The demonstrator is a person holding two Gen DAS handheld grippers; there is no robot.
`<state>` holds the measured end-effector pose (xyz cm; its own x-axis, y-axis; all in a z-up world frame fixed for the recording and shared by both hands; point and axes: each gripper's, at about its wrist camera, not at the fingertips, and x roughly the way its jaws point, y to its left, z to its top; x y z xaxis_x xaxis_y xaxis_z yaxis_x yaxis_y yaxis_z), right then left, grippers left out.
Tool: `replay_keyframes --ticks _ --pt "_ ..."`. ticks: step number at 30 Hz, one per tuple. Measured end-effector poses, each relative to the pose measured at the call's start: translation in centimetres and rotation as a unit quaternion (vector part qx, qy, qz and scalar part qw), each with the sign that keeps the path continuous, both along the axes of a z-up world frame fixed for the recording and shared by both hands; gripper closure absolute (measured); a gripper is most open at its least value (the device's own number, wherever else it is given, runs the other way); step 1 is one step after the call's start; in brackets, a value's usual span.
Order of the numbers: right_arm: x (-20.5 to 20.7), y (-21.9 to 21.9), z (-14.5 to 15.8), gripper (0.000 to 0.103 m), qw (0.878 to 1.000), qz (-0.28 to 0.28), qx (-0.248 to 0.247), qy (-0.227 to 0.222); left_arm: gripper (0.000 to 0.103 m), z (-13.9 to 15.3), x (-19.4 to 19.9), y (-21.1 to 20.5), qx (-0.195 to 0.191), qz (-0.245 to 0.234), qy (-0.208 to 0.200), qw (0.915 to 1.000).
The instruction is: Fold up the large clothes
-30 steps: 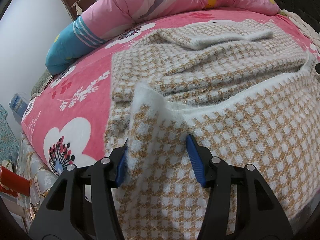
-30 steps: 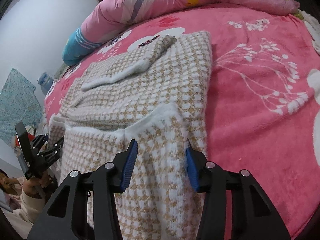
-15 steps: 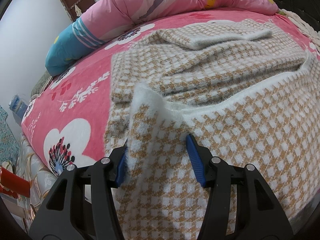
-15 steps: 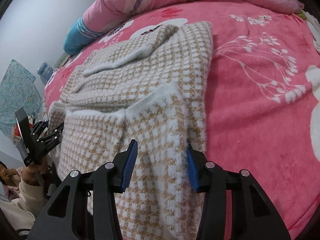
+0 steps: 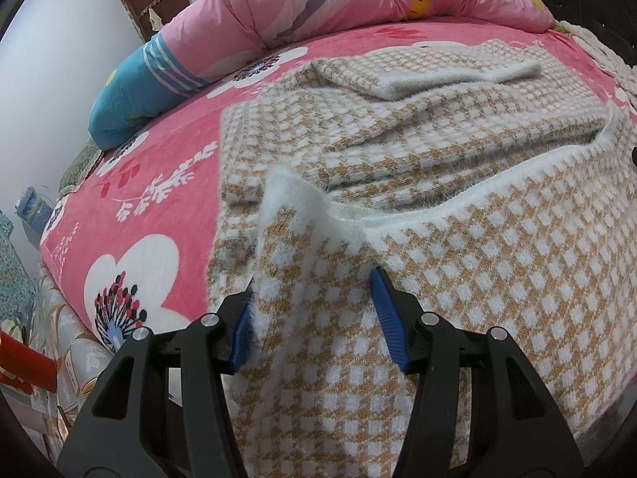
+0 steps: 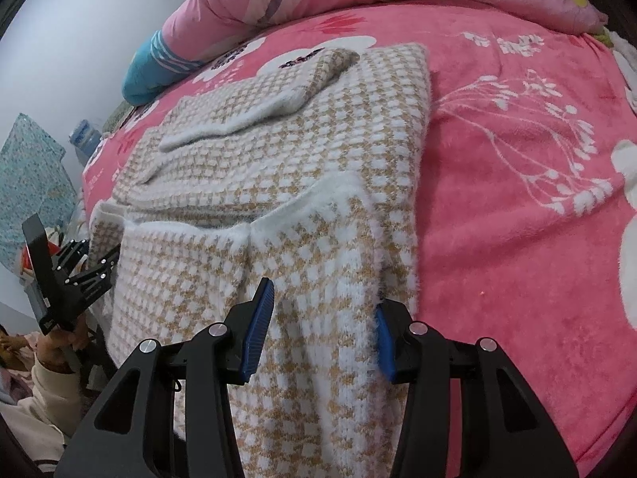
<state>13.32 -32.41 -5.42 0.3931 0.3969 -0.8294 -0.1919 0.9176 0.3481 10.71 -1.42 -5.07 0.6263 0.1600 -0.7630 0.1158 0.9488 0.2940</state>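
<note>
The soft, floppy sweater [image 5: 458, 183] on the bed [image 6: 517, 159] looks best held at its white hem, where the left gripper [image 5: 314, 318] and right gripper [image 6: 324, 328] each pinch a corner.

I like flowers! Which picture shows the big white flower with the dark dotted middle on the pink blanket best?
The left wrist view: the big white flower sits whole, beside the checked sweater. The right wrist view shows only other white flowers, not this one.

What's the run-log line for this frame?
phase: mid-fold | left gripper: shut on sweater hem | right gripper: shut on hem | surface: pink bedspread
</note>
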Motion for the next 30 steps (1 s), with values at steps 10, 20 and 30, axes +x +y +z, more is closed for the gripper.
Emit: replay_keyframes --ticks 10,20,30 --pt "0.08 0.02 -0.02 0.058 1.0 0.0 -0.004 -0.001 0.052 -0.03 0.03 -0.1 0.002 -0.001 -0.001 1.0" --pt "0.09 0.08 -0.08 0.058 1.0 0.0 -0.005 -0.001 0.052 -0.03 0.09 -0.11 0.002 -0.002 -0.002 1.0" --pt "0.15 0.3 -0.16 0.058 1.0 -0.003 -0.007 -0.001 0.052 -0.05 0.1 0.01 0.003 -0.003 -0.001 1.0"
